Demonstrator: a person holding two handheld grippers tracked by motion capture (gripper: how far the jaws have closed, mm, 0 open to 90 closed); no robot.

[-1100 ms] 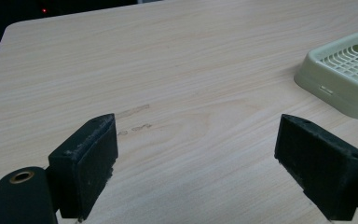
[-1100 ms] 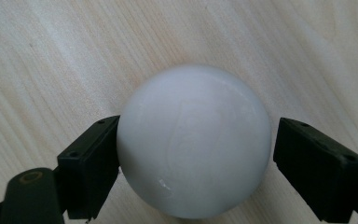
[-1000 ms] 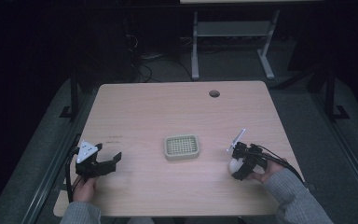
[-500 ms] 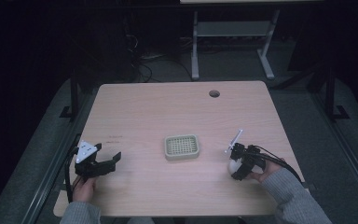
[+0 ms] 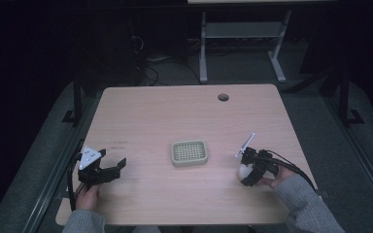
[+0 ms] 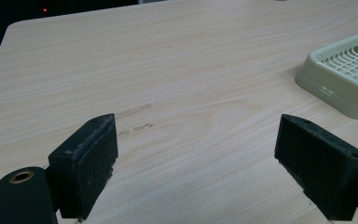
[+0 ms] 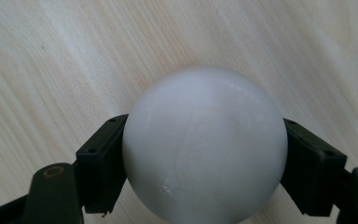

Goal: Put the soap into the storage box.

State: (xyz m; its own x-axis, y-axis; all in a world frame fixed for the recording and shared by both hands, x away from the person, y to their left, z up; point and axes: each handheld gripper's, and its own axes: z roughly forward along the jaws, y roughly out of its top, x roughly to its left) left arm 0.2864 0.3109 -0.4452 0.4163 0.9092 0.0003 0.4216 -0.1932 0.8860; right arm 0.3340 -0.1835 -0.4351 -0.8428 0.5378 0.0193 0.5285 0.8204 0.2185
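- Ball (image 7: pixel 204 144), white and smooth, is sitting near the desk's (image 5: pixel 175 111) right edge, pinched across its widest part by the right gripper (image 5: pixel 248 170).
- It is looking light, rigid and slippery; gripping off-centre risks squirting it out.
- Left gripper (image 5: pixel 108 171) is resting wide open, holding nothing, near the left edge.
- Tray (image 5: pixel 189 152) is sitting mid-desk.

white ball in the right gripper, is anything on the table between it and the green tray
Nothing visible does. The white ball sits clamped between the right gripper jaws near the table's right edge, and the stretch of wooden table between it and the green tray is bare. The left gripper is open, on the tray's far side.
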